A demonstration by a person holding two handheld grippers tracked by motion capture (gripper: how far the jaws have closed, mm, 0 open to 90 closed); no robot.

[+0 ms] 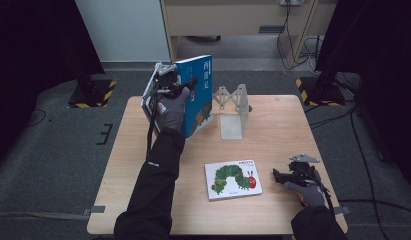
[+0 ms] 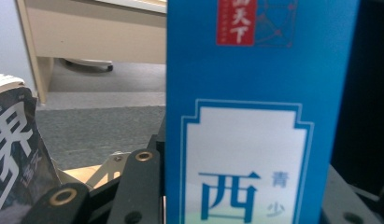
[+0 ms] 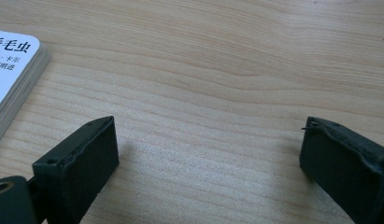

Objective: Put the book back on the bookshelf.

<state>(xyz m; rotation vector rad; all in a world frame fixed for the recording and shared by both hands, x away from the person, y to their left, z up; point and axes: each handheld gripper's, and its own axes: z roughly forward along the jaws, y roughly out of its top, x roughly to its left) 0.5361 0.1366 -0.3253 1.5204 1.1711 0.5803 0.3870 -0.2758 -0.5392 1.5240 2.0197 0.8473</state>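
High view: I see my left gripper (image 1: 179,85) clamped on a tall blue paperback book (image 1: 197,92), holding it upright above the far left part of the light wooden table (image 1: 278,125). Just beside it stands a clear plastic book stand (image 1: 233,112). A white picture book with a green caterpillar (image 1: 233,179) lies flat near the front edge. My right gripper (image 1: 288,176) rests low beside that book, jaws spread wide, holding nothing.

Wooden table (image 1: 278,125) bears caterpillar book (image 1: 233,179) (flat), bookstand (image 1: 232,111)
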